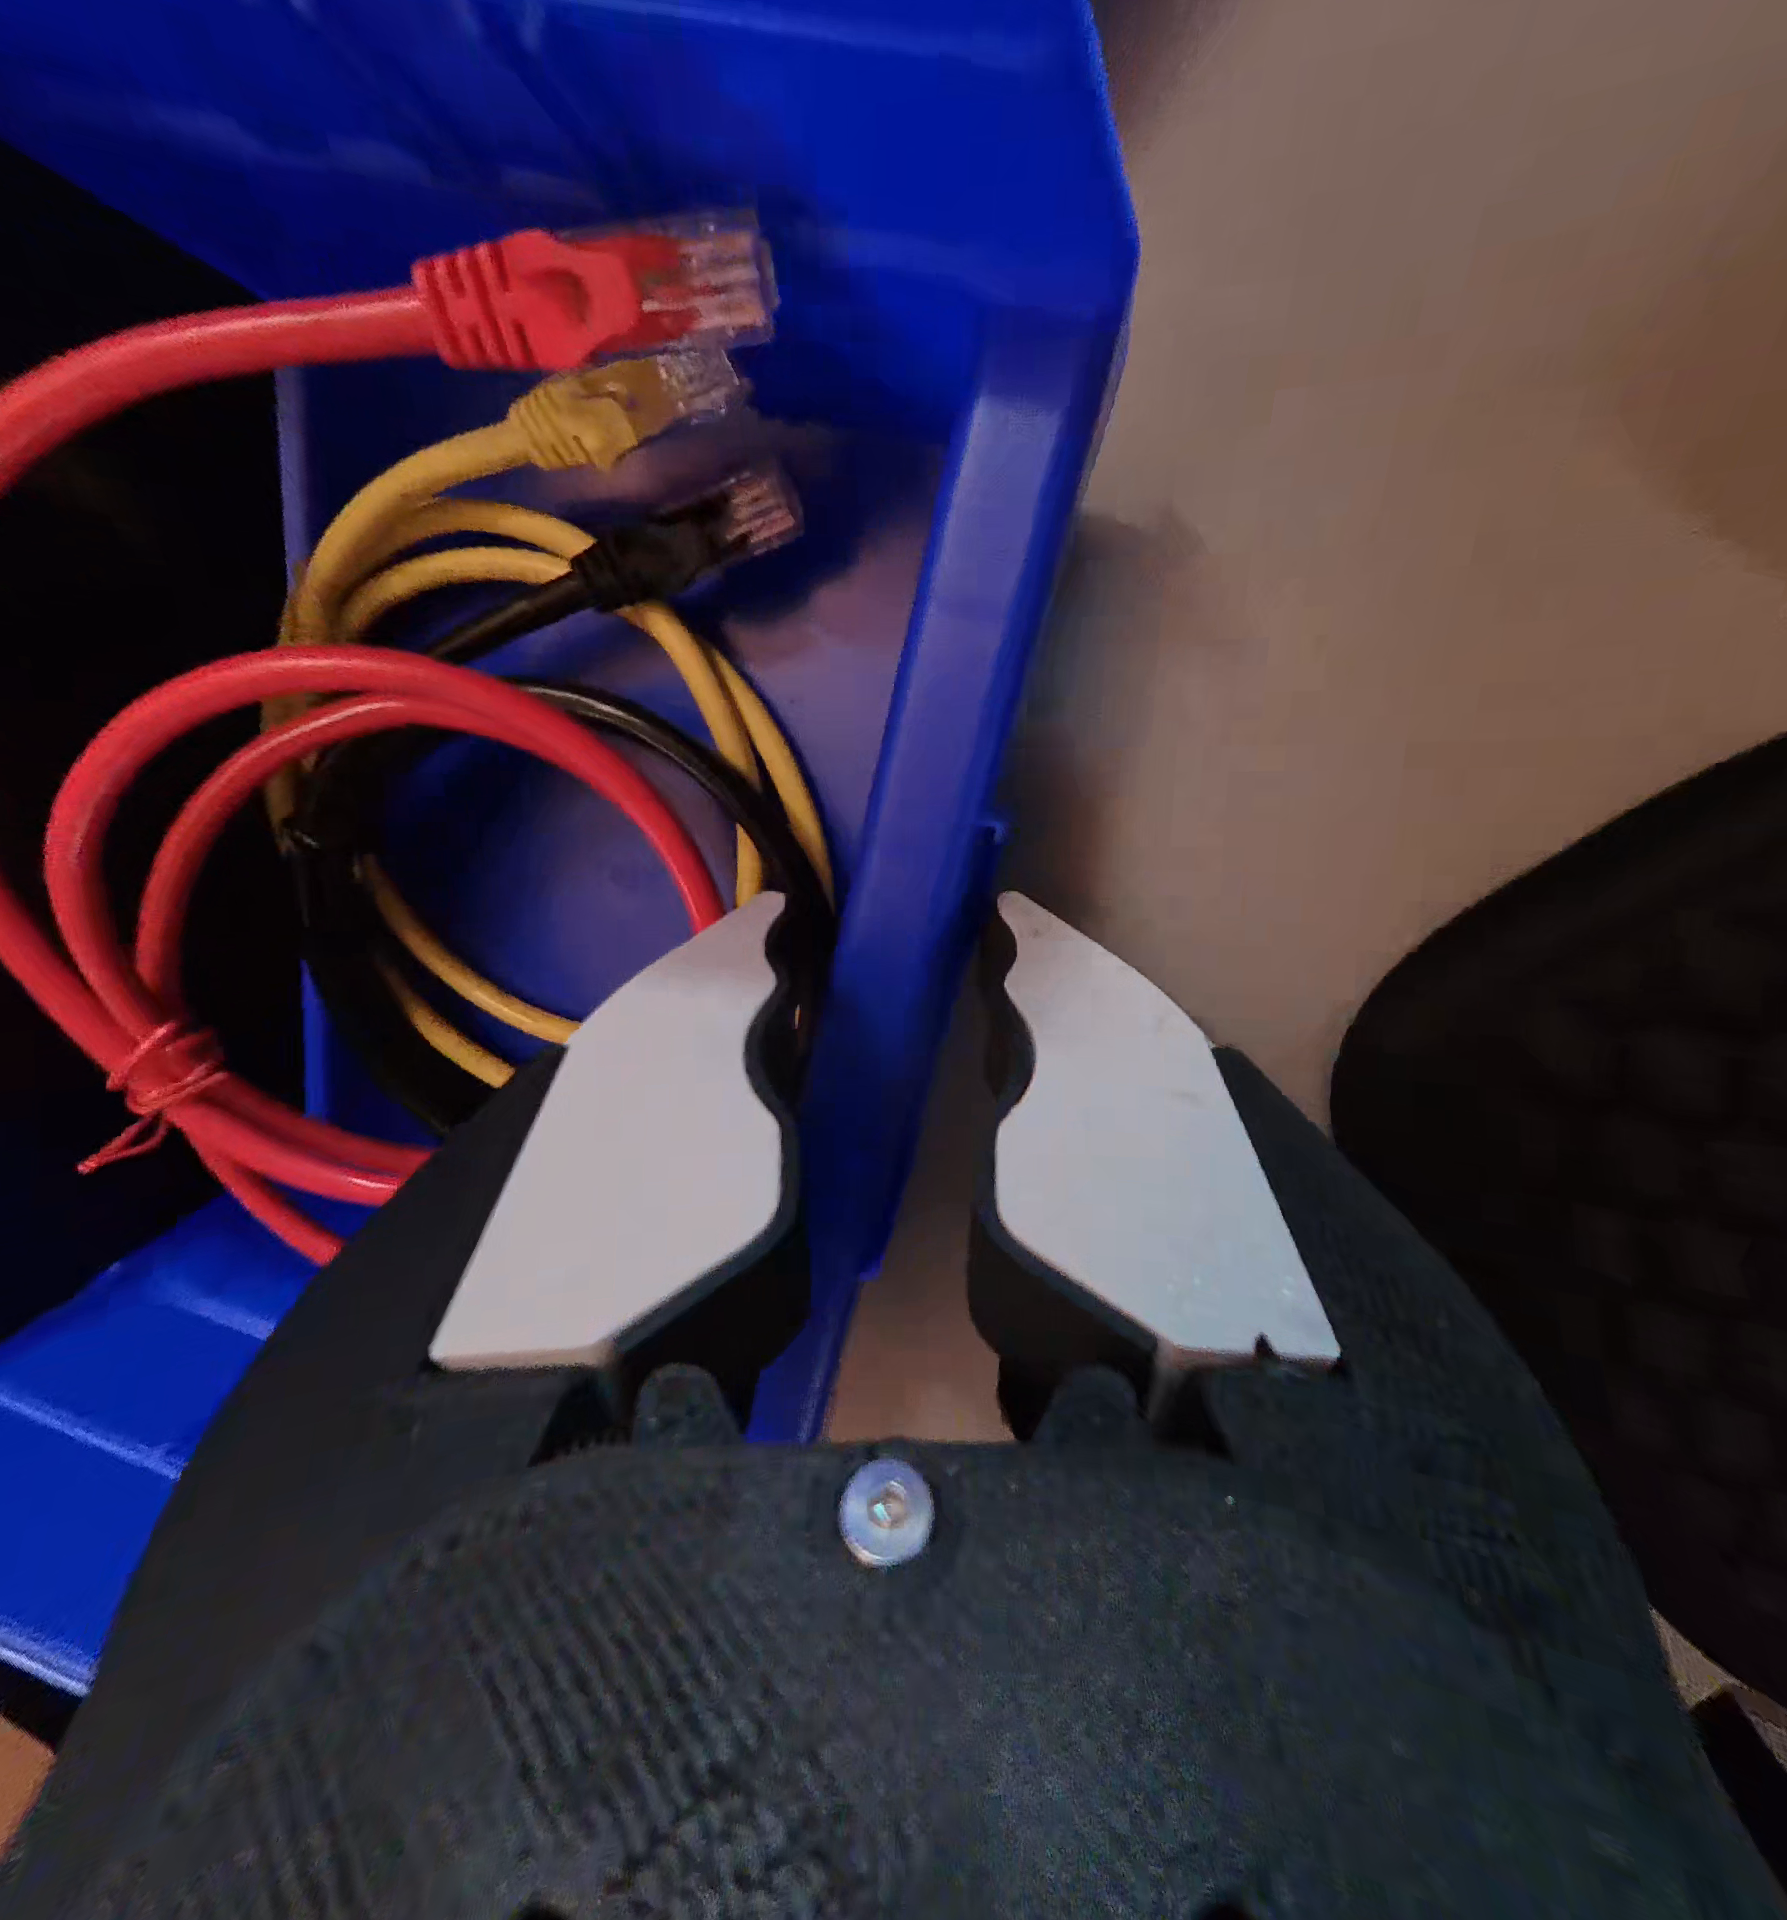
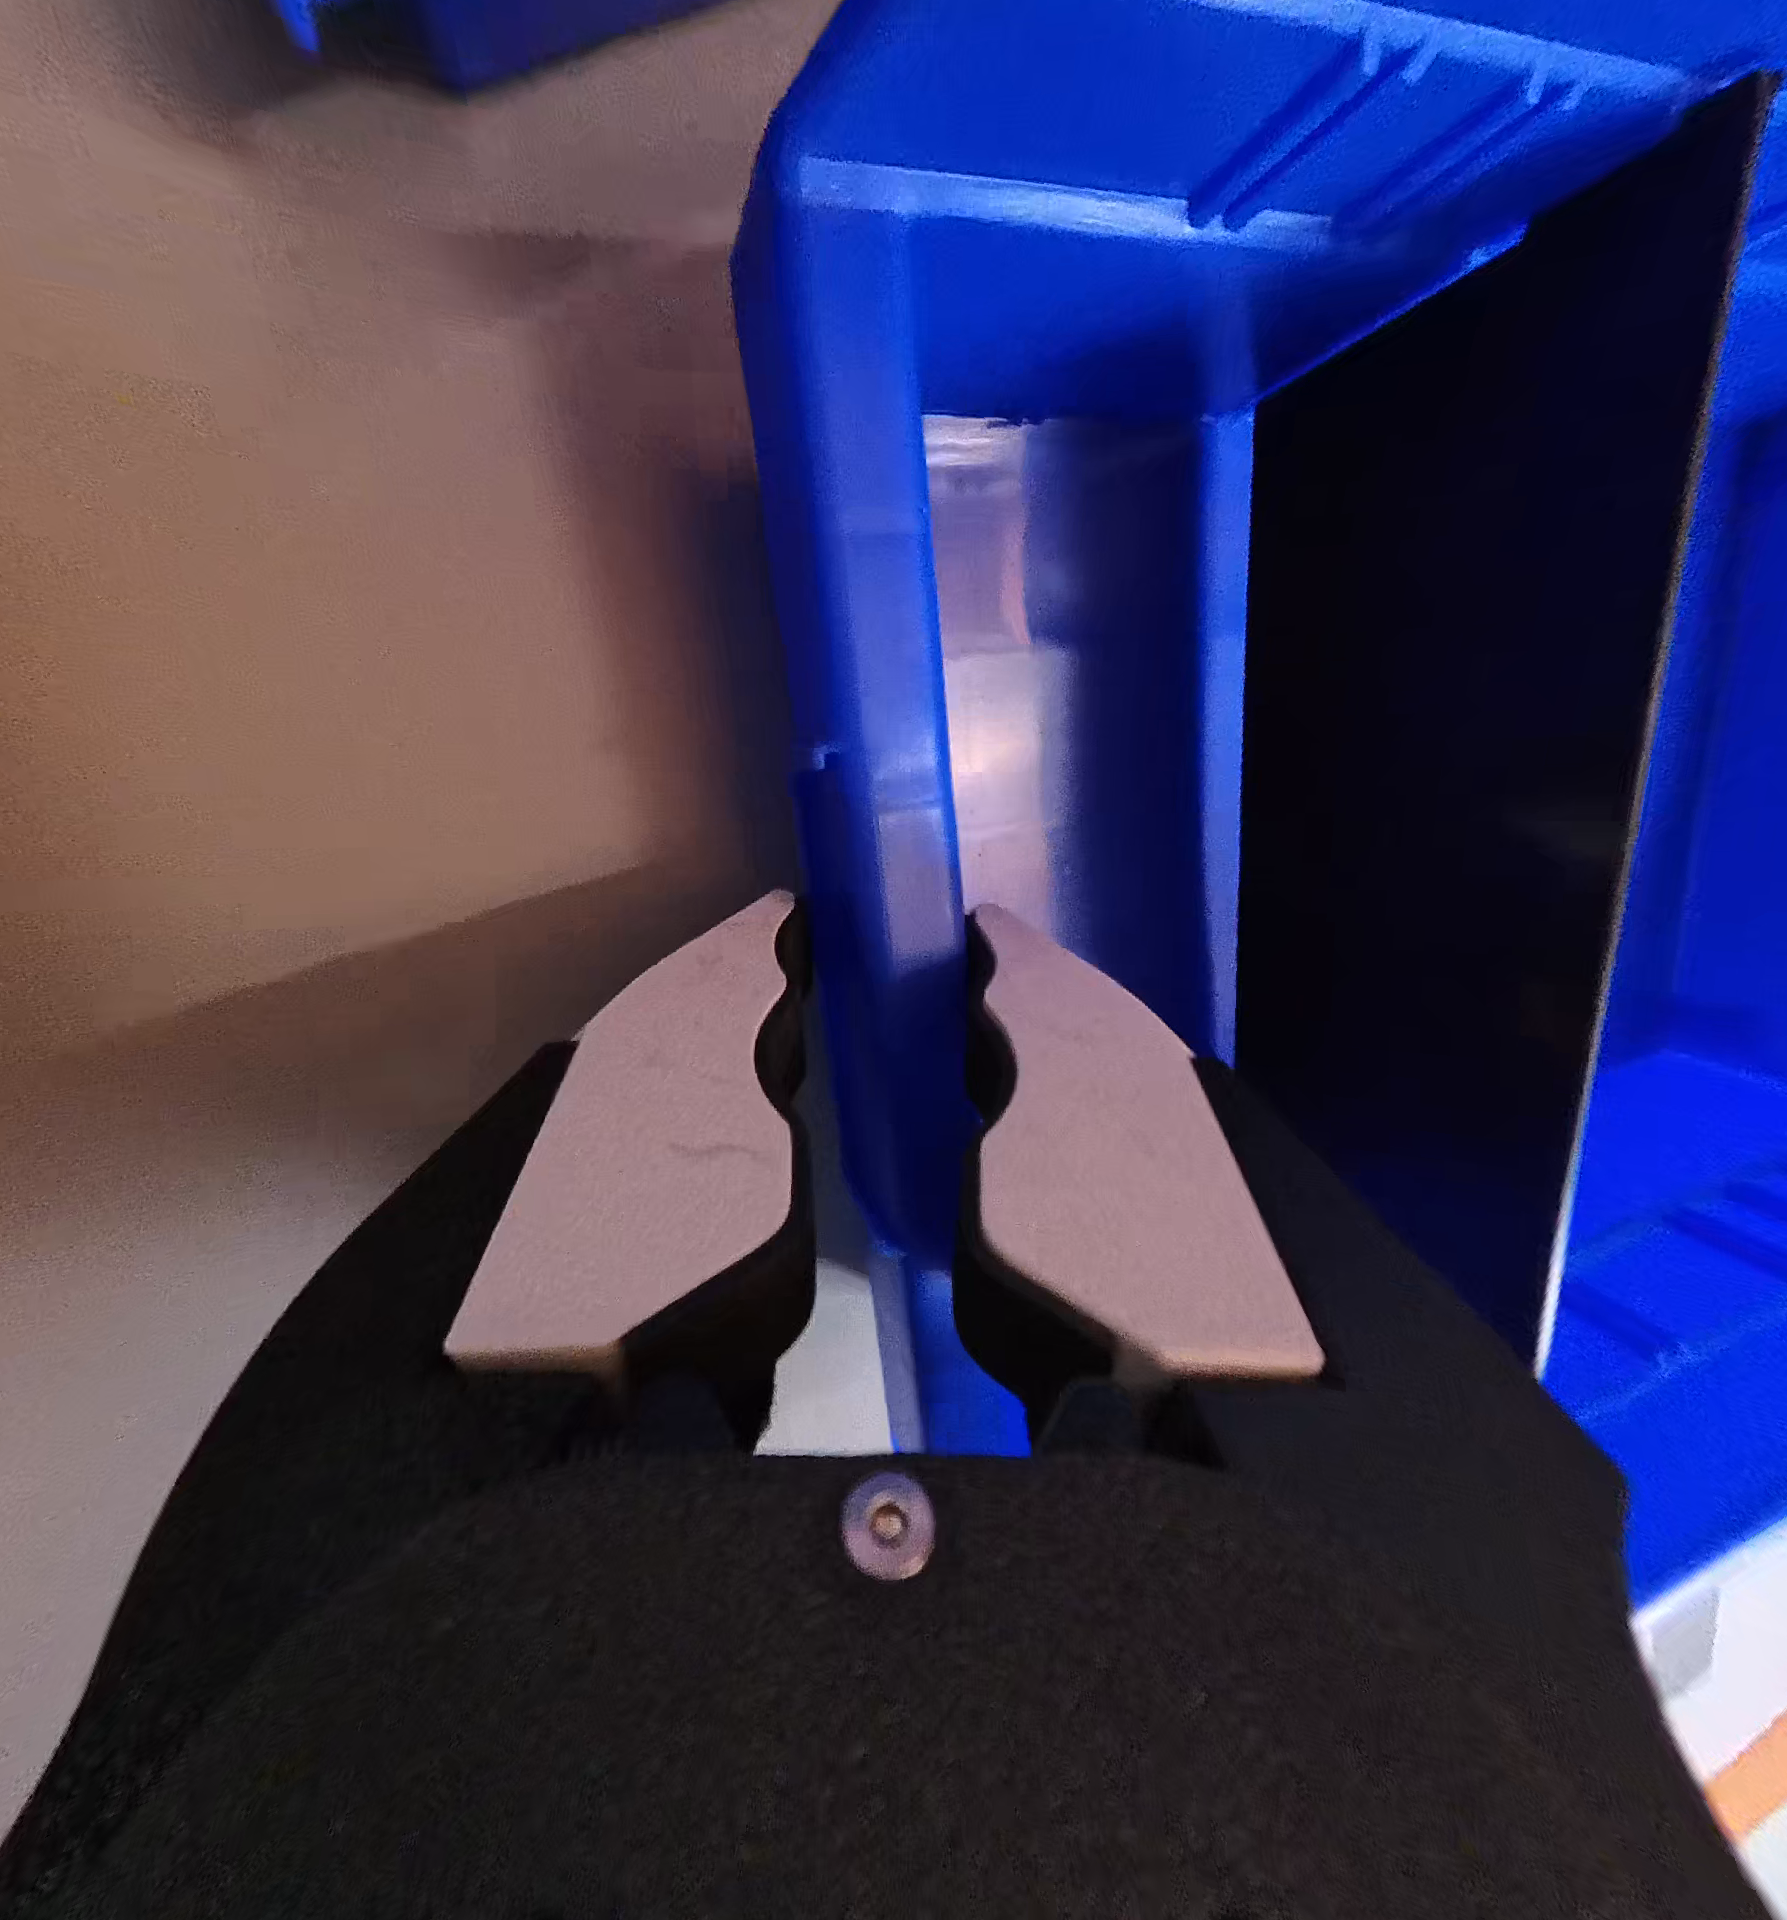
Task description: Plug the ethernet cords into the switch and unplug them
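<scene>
A: What surface is all this on, and what shows of the room?

B: A pale beige tabletop, blurred in both wrist views. In the left wrist view a black textured rounded object lies at the right edge; I cannot tell what it is. Little else of the room shows.

A: Start near. How does the left gripper stand?

B: The left gripper straddles the side wall of a blue plastic bin, one finger inside and one outside. There is a gap beside the wall on the outer side, so I cannot tell whether it is clamped.

A: And the ethernet cords?

B: Inside that bin, just past the inner finger. The red cord is coiled and tied with a red twist tie; the yellow cord and black cord are coiled beside it. Farther back their three plugs lie against the bin's wall, red plug topmost.

A: The right gripper?

B: The right gripper is closed on a blue bin wall, both fingers pressing it. Beyond it stands a black divider panel.

A: The switch?

B: Not identifiable in either view.
</scene>
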A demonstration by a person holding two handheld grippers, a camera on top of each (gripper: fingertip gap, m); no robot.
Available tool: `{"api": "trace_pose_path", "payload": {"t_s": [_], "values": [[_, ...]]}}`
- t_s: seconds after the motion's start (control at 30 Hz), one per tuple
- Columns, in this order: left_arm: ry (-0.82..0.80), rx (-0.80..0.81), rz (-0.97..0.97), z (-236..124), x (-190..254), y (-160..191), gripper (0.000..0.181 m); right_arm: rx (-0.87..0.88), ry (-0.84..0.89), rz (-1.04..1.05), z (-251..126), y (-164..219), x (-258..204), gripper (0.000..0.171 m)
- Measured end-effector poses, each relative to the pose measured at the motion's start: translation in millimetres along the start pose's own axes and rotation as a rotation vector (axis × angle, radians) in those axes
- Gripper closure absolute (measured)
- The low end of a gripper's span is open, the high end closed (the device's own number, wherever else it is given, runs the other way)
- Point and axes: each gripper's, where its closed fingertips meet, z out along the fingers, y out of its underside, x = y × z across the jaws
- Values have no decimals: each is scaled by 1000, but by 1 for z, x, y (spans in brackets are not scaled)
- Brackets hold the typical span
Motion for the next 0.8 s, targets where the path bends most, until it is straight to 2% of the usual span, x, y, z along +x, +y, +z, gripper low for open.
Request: {"api": "trace_pose_path", "payload": {"t_s": [0.2, 0.47, 0.7, 0.8], "values": [[-60, -6, 11, 5, -3, -16, 154, -32, 58, 93, -25, 71, 11, 144], [-6, 58, -65, 15, -10, -39, 156, -122, 143, 248, -42, 173, 53, 144], [-21, 49, -123, 21, -31, -43, 156, -166, 188, 325, -44, 221, 98, 142], [-39, 53, -137, 24, -43, -44, 156, -183, 266, 362, -48, 231, 119, 128]]}}
